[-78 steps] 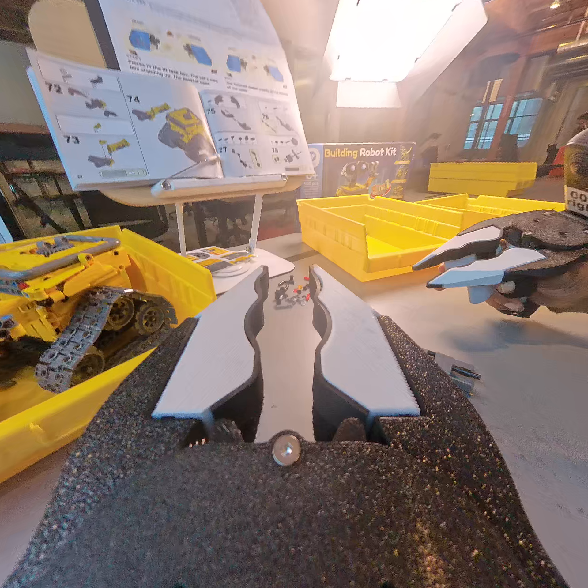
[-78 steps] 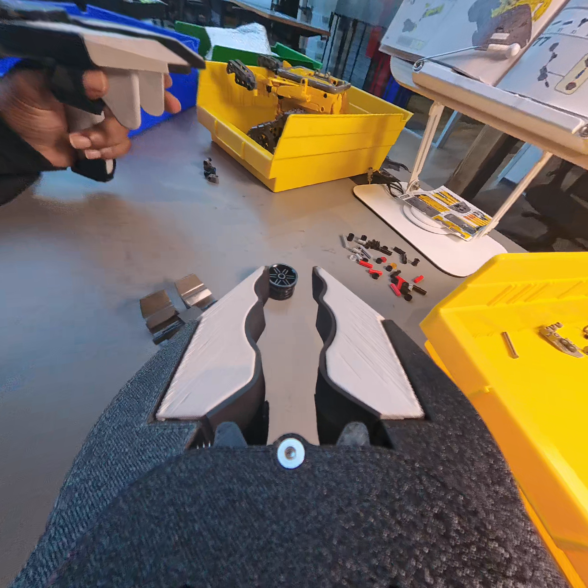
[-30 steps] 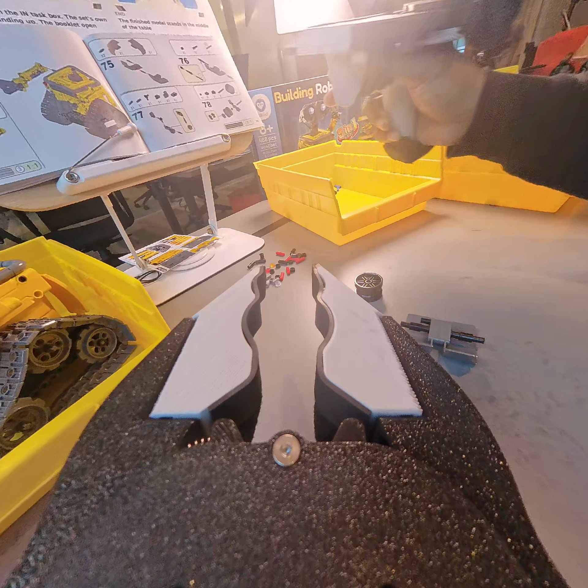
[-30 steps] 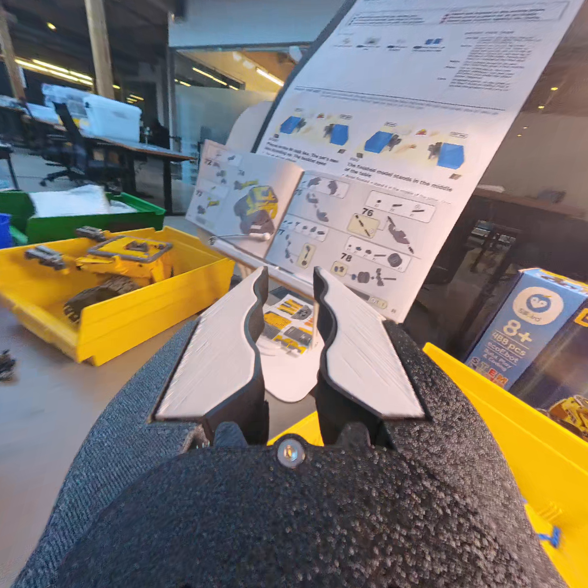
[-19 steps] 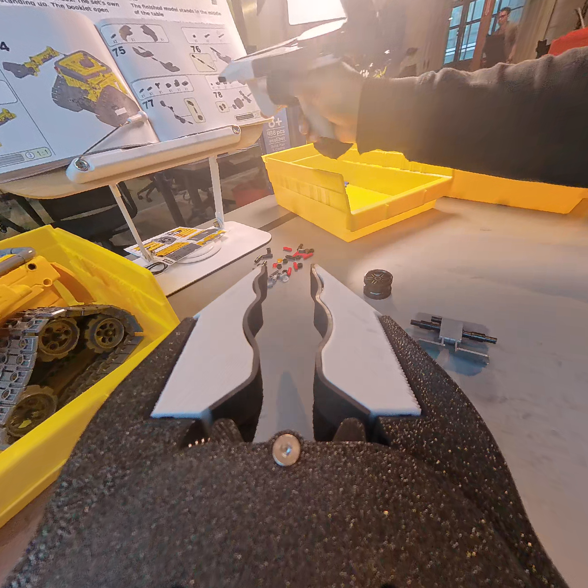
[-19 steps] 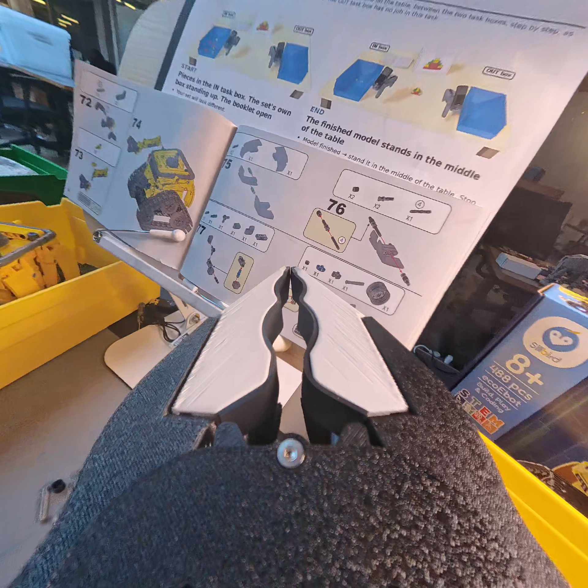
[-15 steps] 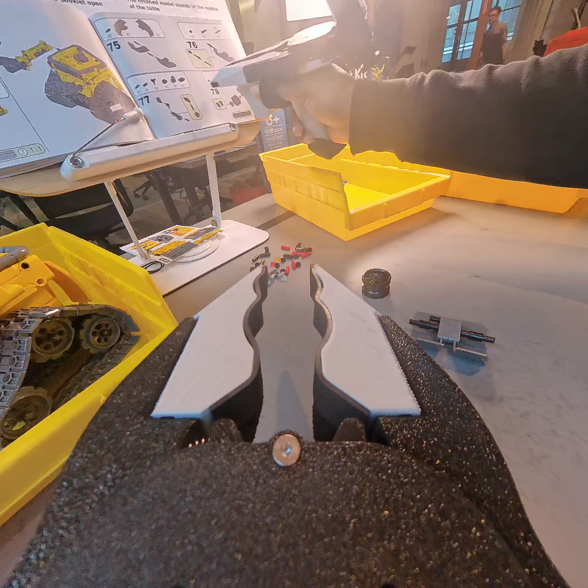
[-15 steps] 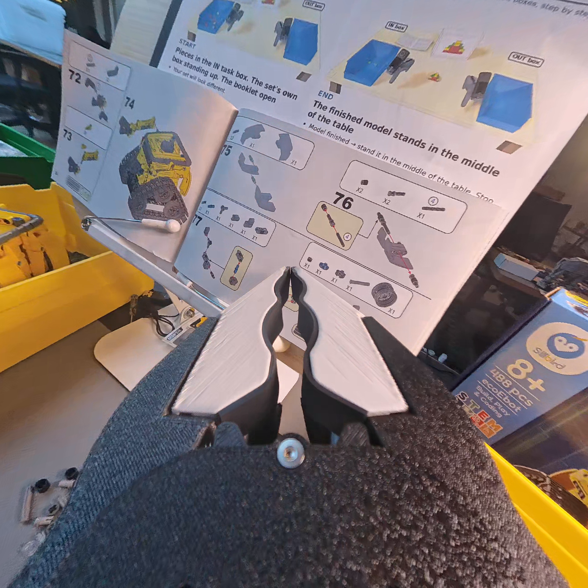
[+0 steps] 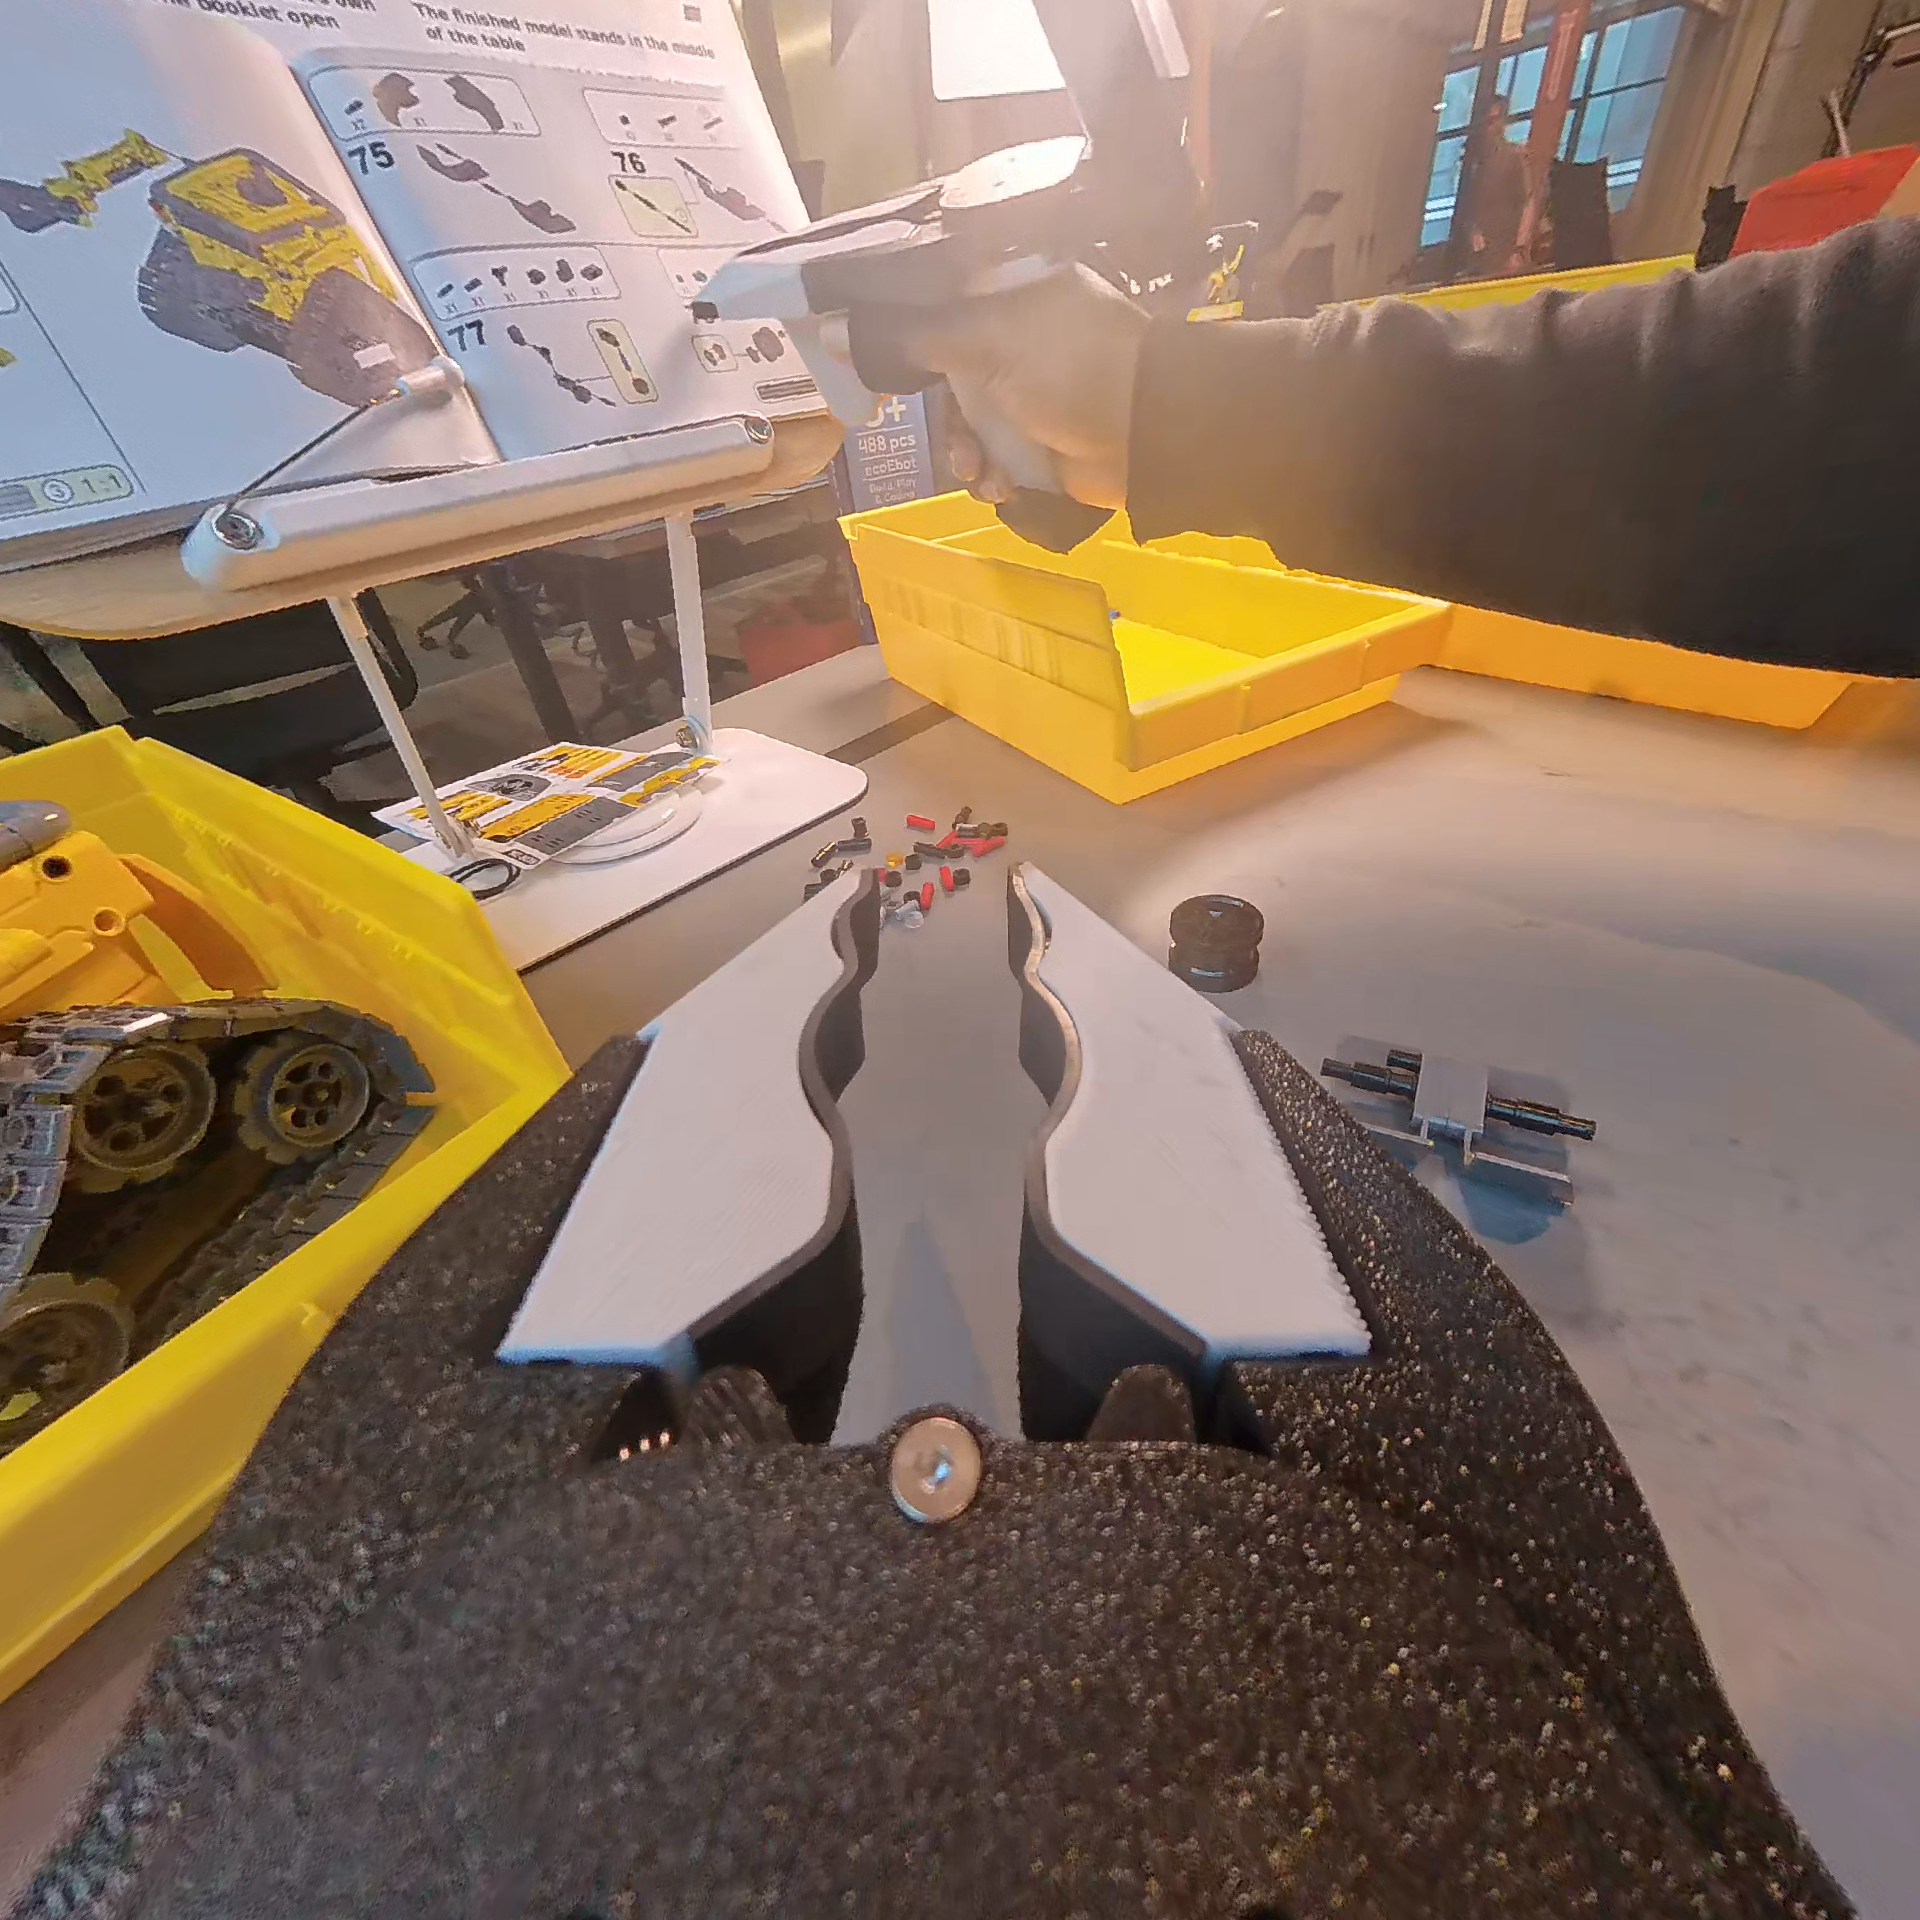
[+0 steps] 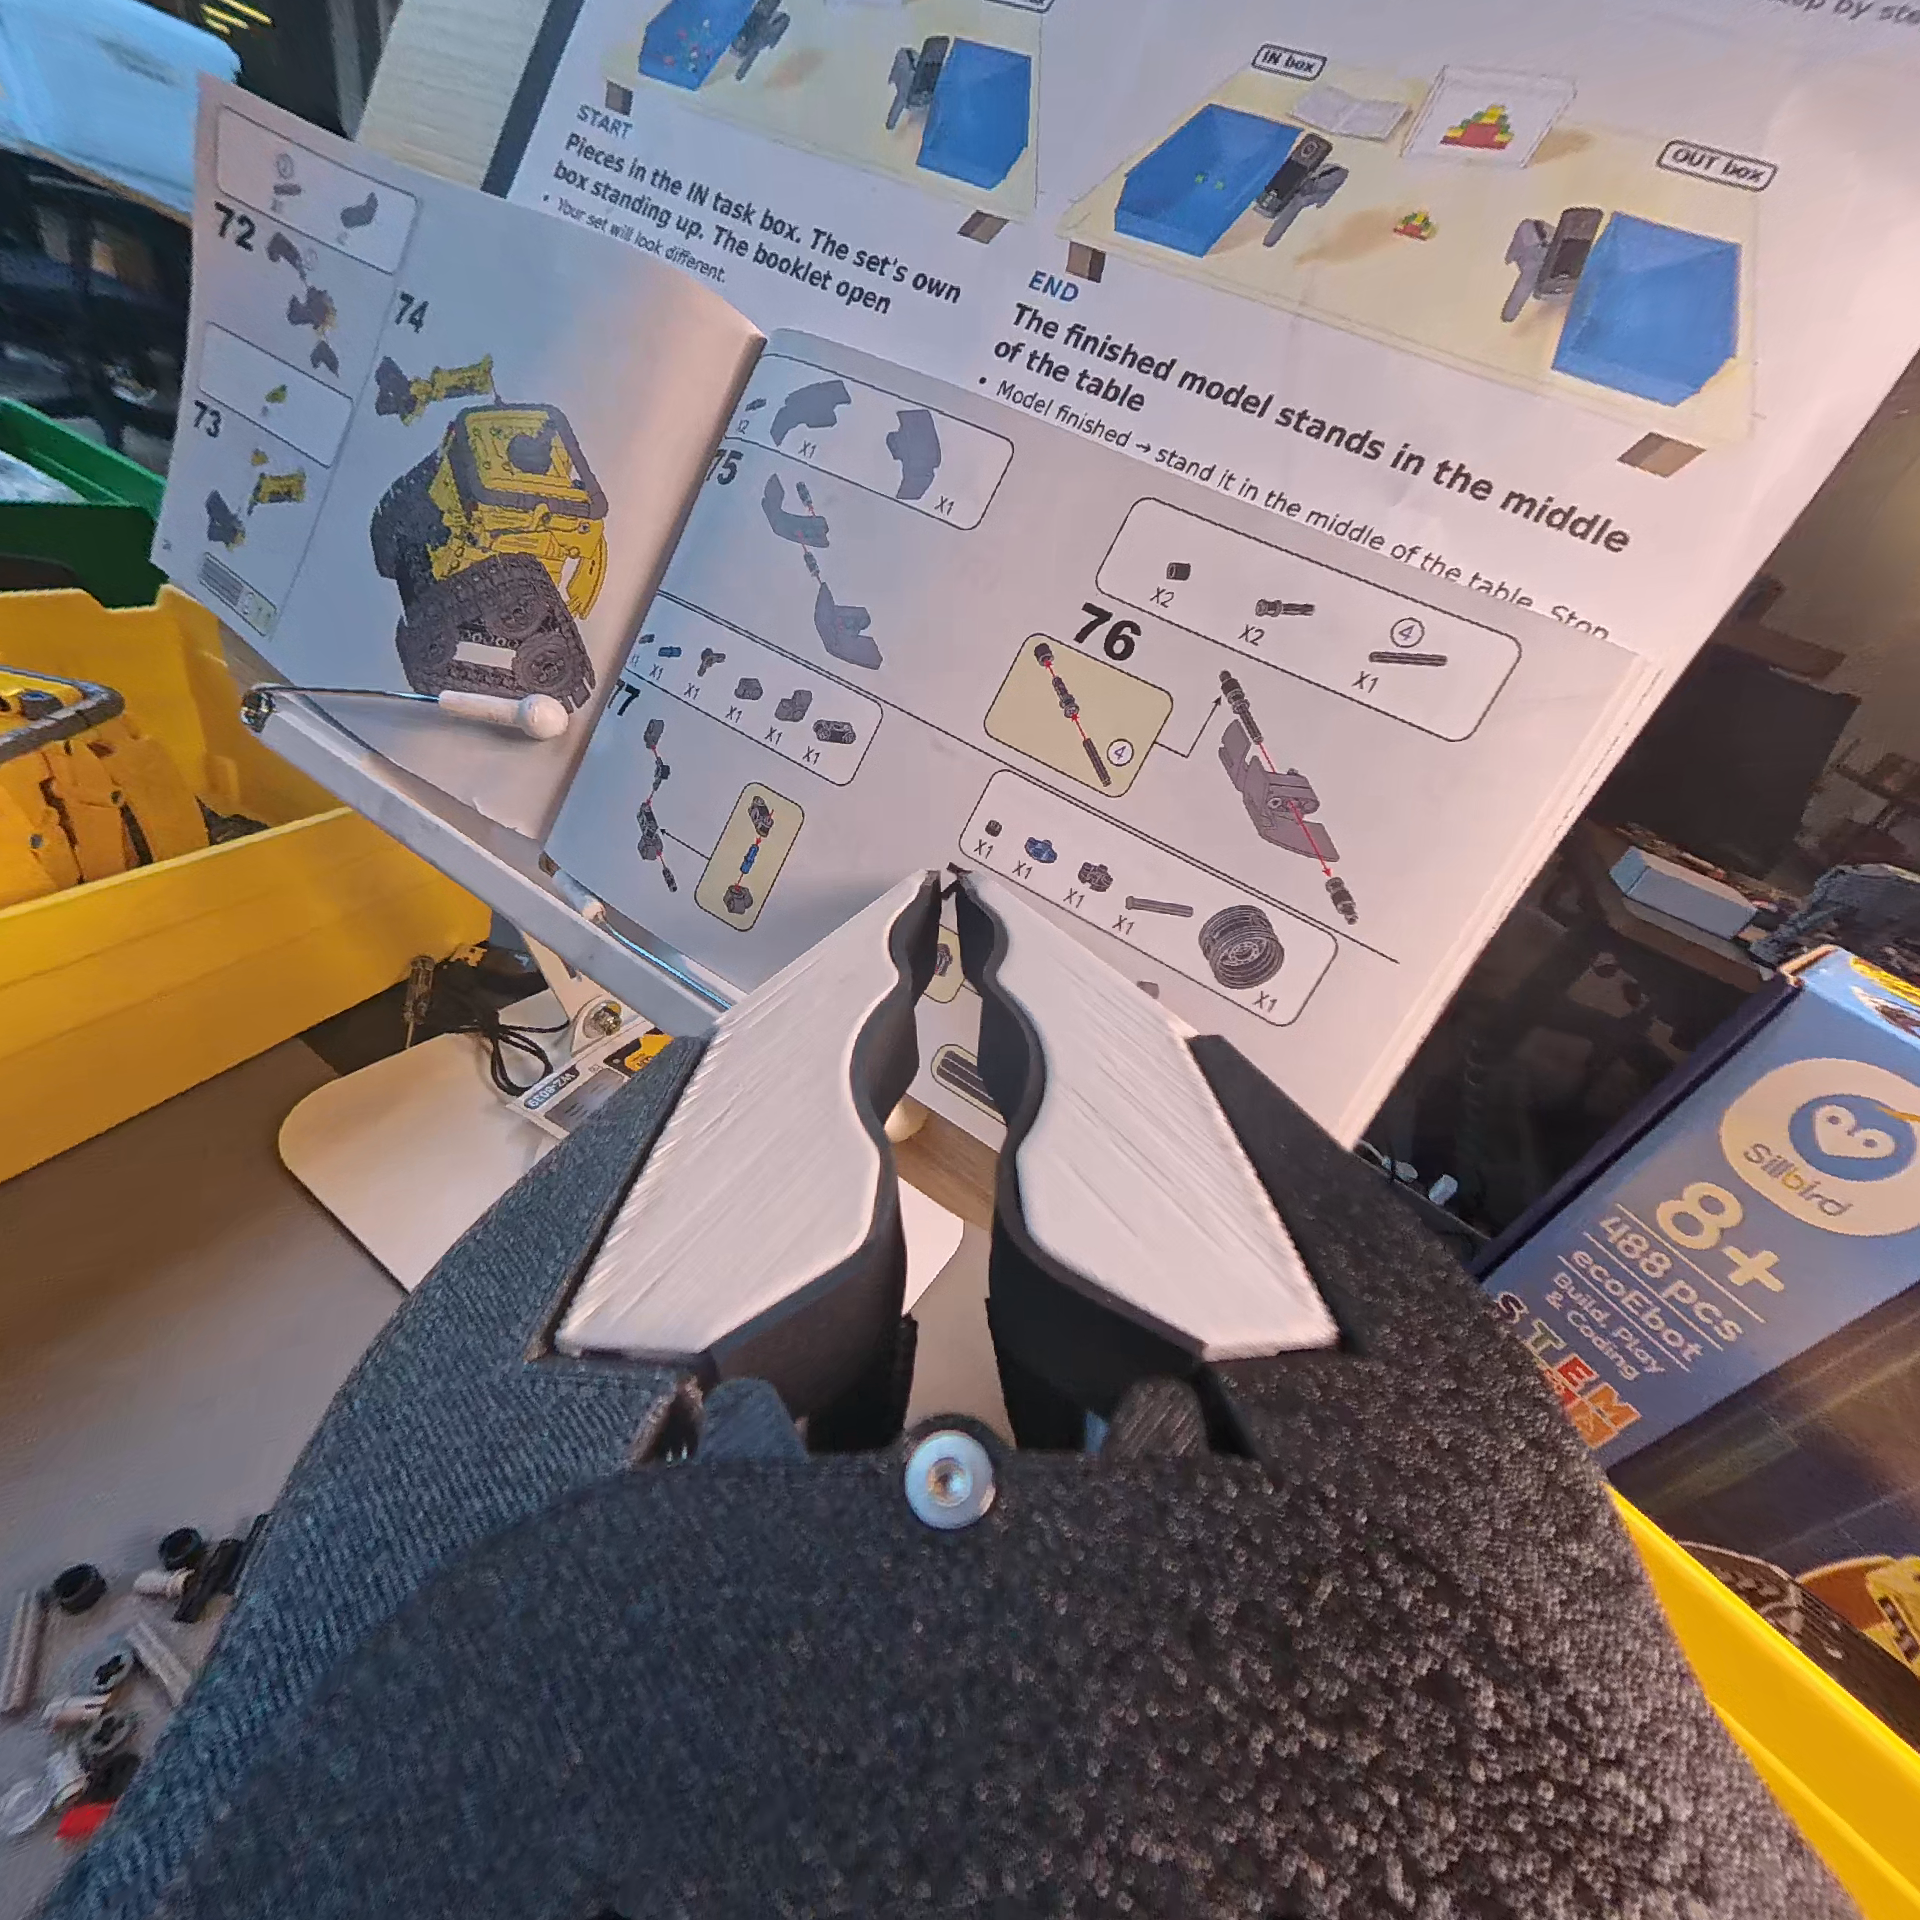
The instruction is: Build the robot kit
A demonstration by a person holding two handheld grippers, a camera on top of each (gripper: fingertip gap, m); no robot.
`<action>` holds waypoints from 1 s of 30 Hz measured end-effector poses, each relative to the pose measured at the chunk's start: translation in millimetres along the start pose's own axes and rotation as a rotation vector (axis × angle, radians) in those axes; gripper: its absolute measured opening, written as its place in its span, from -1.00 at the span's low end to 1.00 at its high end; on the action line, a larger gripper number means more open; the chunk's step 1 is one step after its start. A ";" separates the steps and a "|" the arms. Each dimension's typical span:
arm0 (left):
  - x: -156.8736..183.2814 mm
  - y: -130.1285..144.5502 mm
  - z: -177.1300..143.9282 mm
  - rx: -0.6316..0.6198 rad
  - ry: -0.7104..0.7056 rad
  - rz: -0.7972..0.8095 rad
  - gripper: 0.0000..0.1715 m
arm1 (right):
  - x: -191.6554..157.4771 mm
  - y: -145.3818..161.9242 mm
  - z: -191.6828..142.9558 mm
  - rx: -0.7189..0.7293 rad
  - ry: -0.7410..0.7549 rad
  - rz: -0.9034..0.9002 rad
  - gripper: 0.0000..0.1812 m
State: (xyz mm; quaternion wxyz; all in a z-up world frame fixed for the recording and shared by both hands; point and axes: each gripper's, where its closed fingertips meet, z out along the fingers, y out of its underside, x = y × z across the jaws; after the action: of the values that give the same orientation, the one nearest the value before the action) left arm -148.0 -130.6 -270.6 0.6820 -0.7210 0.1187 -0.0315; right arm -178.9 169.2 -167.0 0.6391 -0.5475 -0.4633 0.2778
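Note:
My left gripper [image 9: 940, 878] is open and empty, low over the grey table, its tips just short of a scatter of small red and black pins [image 9: 925, 847]. A black wheel [image 9: 1214, 940] and a grey axle piece [image 9: 1449, 1101] lie to its right. My right gripper [image 10: 945, 881] is shut and held up at the lower right page of the open instruction booklet [image 10: 935, 644]. I cannot tell whether its tips touch the page. It also shows in the left wrist view [image 9: 717, 301], held by a hand in a dark sleeve.
A yellow bin [image 9: 312, 914] at left holds a yellow tracked model [image 9: 156, 1091]. The booklet's stand has a white base [image 9: 748, 800]. A yellow divided bin [image 9: 1143, 665] stands behind. A blue product box [image 10: 1714, 1226] and another yellow bin [image 10: 1787, 1766] are at the right.
My right gripper has risen from the wheel on the table to the booklet page and shut. My left gripper has stayed open and shifted only slightly.

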 end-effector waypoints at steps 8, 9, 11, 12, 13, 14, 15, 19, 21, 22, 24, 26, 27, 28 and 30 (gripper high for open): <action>3.5 -2.0 -0.1 0.015 0.025 0.003 -0.72 | 11.7 -2.6 -0.7 0.021 0.021 -0.018 -0.97; 3.8 -1.8 0.2 0.014 0.026 0.004 -0.71 | 12.0 -2.2 -0.5 0.021 0.018 -0.017 -0.97; 4.1 -1.6 0.6 0.013 0.029 0.005 -0.71 | 13.0 -1.3 -0.8 0.024 0.016 -0.012 -0.97; 4.0 -1.5 0.7 0.012 0.027 0.005 -0.71 | 13.9 -0.8 -0.1 0.026 0.015 -0.008 -0.97; 3.7 -1.6 0.7 0.012 0.026 0.005 -0.71 | 14.2 -0.2 -0.7 0.027 0.012 -0.004 -0.96; 3.7 -1.7 0.6 0.013 0.026 0.004 -0.71 | 14.8 -0.2 -1.7 0.028 0.012 -0.001 -0.96; 3.5 -1.8 0.5 0.014 0.025 0.004 -0.71 | 14.3 -1.4 -3.8 0.032 0.010 -0.002 -0.96; 2.9 -1.2 0.8 0.010 0.021 0.003 -0.71 | 4.7 -13.0 -16.7 0.062 -0.031 -0.010 -0.94; 2.8 -0.6 1.3 0.006 0.019 0.004 -0.72 | -11.9 -16.9 -24.4 0.051 -0.119 -0.004 -0.93; 3.0 -0.5 1.4 0.006 0.019 0.005 -0.72 | -25.5 -18.3 -28.4 0.035 -0.189 -0.009 -0.92; 2.9 -0.5 1.4 0.006 0.019 0.005 -0.72 | -58.4 -19.4 -37.2 -0.006 -0.331 -0.064 -0.91; 2.8 -0.5 1.5 0.006 0.019 0.004 -0.71 | -97.0 -6.5 -45.2 -0.116 -0.490 -0.177 -0.91; 2.9 -0.5 1.5 0.006 0.019 0.004 -0.71 | -115.6 6.2 -49.3 -0.196 -0.568 -0.247 -0.90; 3.0 -0.5 1.5 0.006 0.020 0.004 -0.71 | -132.4 22.9 -53.8 -0.290 -0.644 -0.323 -0.89; 3.3 -0.5 1.4 0.006 0.020 0.007 -0.71 | -156.6 58.6 -61.9 -0.458 -0.764 -0.477 -0.87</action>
State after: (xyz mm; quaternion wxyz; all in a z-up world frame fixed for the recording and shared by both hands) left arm -144.4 -130.0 -270.6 0.6830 -0.7182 0.1280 -0.0369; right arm -179.7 21.2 -266.4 0.3330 -0.4119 -0.8253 0.1960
